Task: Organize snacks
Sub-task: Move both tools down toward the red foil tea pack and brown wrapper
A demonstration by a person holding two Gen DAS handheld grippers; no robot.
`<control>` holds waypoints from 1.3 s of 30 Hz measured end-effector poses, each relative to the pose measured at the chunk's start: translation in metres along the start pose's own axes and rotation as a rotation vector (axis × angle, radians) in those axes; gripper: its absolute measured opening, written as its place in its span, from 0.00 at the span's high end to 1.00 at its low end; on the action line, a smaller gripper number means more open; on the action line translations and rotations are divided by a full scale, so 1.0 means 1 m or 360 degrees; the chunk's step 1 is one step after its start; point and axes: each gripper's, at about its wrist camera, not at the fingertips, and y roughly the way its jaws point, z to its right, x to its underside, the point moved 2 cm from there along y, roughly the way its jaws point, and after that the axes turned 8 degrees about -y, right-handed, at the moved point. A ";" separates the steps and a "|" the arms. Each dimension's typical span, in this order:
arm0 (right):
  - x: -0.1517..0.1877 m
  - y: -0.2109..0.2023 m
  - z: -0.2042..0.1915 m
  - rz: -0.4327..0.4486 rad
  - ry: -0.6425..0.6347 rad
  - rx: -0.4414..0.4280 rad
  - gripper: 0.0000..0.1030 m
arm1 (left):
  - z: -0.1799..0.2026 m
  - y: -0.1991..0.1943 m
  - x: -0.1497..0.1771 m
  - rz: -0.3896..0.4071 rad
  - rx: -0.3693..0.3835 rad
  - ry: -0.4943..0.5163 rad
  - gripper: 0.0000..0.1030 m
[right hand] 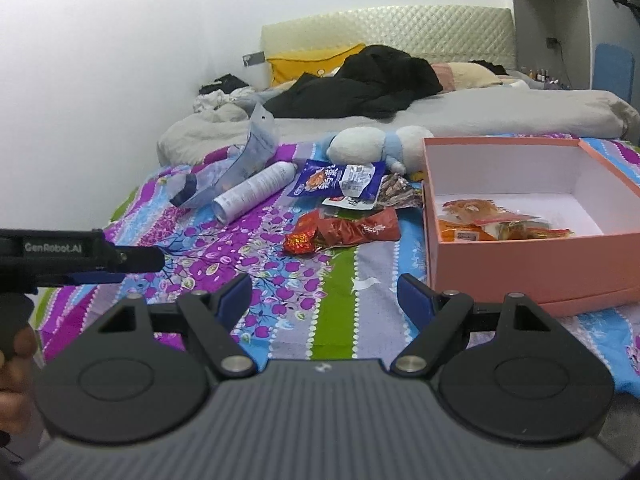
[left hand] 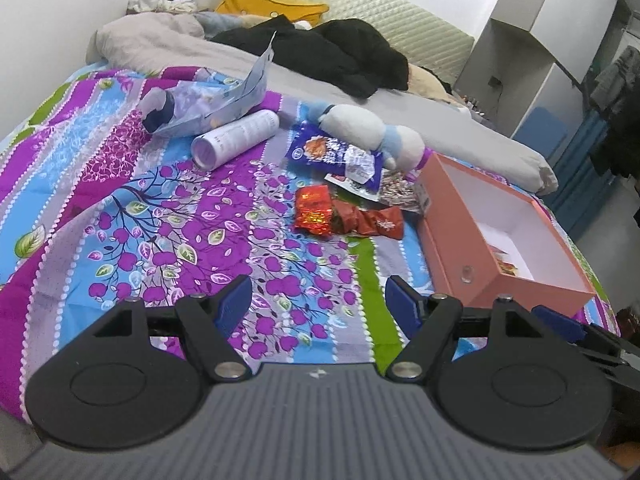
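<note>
Box (right hand: 532,264) rim beside snacks (right hand: 352,228), tools apart

light: even, bright indoor | shadows: soft | edges: fisheye-bent, vignetted

Loose snack packets (right hand: 340,208) lie beside open pink box (right hand: 520,264).

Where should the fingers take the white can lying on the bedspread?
Grip the white can across its round body near mid-length, coming from above with the fingers straddling its width. It lies on its side, slanting away from the camera, so its long curved sides are exposed. A crumpled clear bag crowds its far-left side; the snack-pile side is clear.
</note>
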 end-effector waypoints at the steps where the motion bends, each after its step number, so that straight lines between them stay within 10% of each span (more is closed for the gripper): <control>1: -0.001 0.004 0.000 -0.0008 -0.0012 0.0002 0.21 | -0.002 0.006 -0.002 -0.0005 -0.0002 -0.0007 0.25; 26: -0.022 0.193 0.025 -0.0189 0.0084 0.0213 0.28 | -0.029 0.227 -0.048 -0.0219 0.0141 -0.0049 0.29; 39: -0.016 0.265 0.057 -0.0236 0.0180 0.0307 0.25 | -0.019 0.281 -0.054 -0.0211 0.0240 0.0086 0.24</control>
